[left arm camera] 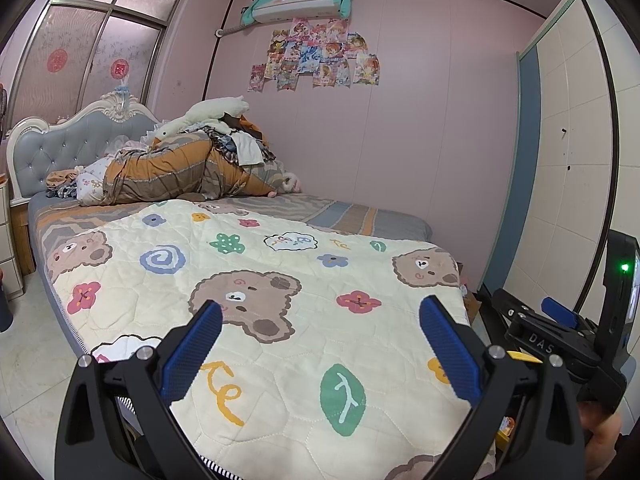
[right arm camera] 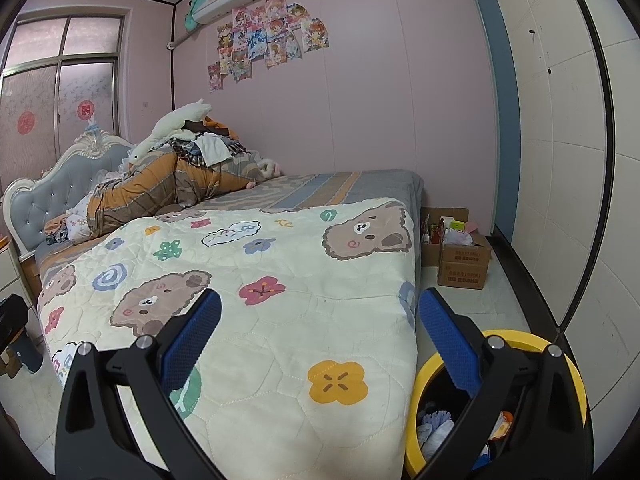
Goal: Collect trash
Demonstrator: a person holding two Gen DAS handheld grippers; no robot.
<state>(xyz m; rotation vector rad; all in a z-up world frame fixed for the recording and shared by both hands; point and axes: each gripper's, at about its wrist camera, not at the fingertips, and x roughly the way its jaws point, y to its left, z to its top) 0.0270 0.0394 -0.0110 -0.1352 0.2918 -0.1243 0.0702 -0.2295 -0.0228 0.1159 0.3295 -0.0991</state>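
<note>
Yellow-rimmed bin [right arm camera: 560, 354] holding crumpled, perhaps paper, trash [right arm camera: 436, 426], both hand-held grippers [left arm camera: 320, 354] [right arm camera: 320, 354] open, empty.

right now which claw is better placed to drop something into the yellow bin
Right. The right claw hangs open with the yellow-rimmed bin directly under its right finger; the left claw is open over the quilt.

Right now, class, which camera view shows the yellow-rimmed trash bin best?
The right wrist view: the yellow-rimmed black trash bin sits beside the bed's foot, its rim and contents visible behind the right tongs. The left wrist view shows only a yellow sliver.
</note>
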